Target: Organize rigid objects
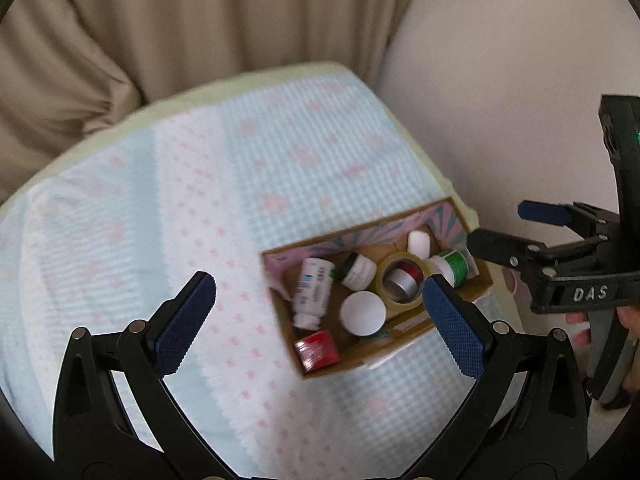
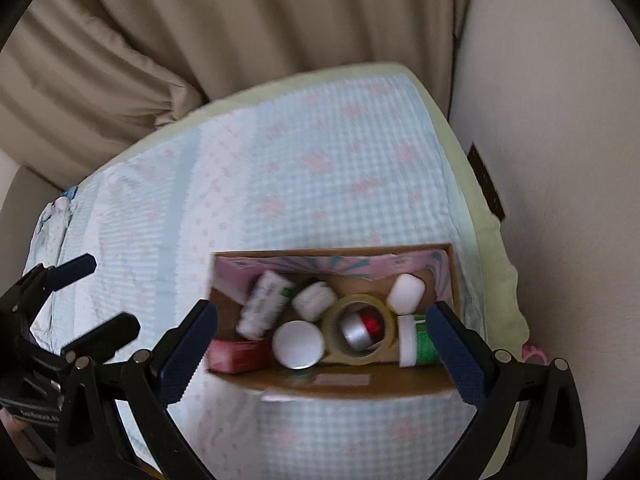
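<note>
Both grippers are held spread and empty above a bed: the left gripper (image 1: 318,316) hangs over the near-left side of a cardboard box (image 2: 451,276), and the right gripper (image 2: 322,344) is poised almost directly over it, its padded fingers framing the box's two ends. The right gripper (image 1: 508,234) is also seen from the left wrist view, off the box's far-right corner, with nothing between its jaws.

The box is seen resting on a pale blue checked bedspread (image 2: 328,184), near the edge closest to a plain wall (image 2: 560,160). No loose objects are seen on the cloth; everything visible is already gathered inside the box. A white bottle with blue print (image 1: 314,290) lies on its side, a red carton (image 1: 317,350) sits at one end, a white round lid (image 2: 298,344) faces upward, and a small white jar (image 2: 314,300) lies beside it. A roll of clear tape (image 2: 360,330) lies flat, and a silver and red can (image 2: 360,328) is nested in its core. A green-labelled bottle (image 2: 418,340) and a white rounded cap (image 2: 407,293) occupy the other end.

These items are judged to be light, stiff and fairly smooth, so a round plastic body could slip or roll if pinched off-centre. The bottles are best taken across the middle of the body, the tape across its rim wall. The soft mattress is likely to give under any downward pressure on the box.
</note>
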`<state>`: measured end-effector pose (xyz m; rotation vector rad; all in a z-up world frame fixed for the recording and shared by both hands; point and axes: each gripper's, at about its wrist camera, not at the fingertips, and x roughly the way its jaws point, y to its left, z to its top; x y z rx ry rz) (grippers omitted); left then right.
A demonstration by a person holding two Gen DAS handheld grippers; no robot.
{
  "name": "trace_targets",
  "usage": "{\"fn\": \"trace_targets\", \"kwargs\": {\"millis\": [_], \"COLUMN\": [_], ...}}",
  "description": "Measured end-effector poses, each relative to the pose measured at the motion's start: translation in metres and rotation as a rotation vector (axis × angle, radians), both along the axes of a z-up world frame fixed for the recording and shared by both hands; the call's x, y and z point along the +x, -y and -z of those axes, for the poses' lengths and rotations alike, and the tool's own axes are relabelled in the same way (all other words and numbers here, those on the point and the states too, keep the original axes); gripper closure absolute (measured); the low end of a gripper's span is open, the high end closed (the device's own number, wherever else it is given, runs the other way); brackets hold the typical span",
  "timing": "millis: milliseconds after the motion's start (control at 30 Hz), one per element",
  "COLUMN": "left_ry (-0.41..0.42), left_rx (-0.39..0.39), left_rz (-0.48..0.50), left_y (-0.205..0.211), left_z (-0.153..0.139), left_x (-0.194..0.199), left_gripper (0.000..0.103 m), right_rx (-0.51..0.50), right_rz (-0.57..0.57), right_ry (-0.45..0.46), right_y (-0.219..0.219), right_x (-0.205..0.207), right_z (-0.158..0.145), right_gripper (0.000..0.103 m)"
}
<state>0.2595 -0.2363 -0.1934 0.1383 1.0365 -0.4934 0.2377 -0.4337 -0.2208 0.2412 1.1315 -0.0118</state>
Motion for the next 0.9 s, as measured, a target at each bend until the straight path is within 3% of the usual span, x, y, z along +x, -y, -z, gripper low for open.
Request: {"fn": "trace_targets", "kwargs": {"millis": [233,367,533,700,900], "left_ry": [0.158,0.291,0.409,0.469,0.484], "left_rx": [-0.053,-0.122,-0.133,-0.152,-0.137], "left_rz": [-0.107,-0.192,-0.272,-0.315,-0.324], "left_y": [-0.09,-0.152,-0.203,-0.229,-0.235], "left_z": [-0.085,-0.134,-0.167,-0.18,-0.177], "left_x": [-0.047,-0.086,-0.123,-0.156,-0.172], "left_gripper": [0.0,0.0,0.0,0.0,0.0], "right_rx": [-0.065,-0.128,-0.193,-0.223,-0.234], "right_rz": [-0.021,-0.037,-0.037,-0.031,-0.017], "right_ry": [0.152,0.271,0.408,0.475,0.48], "right_y": [-0.078,-0.125,-0.168,-0.196,-0.204], "right_x": [-0.042,-0.071,-0.107,-0.134,-0.151], "right_z": [-0.093,-0.143,-0.188,-0.202,-0.199], "right_gripper": [0.0,0.0,0.0,0.0,0.0]}}
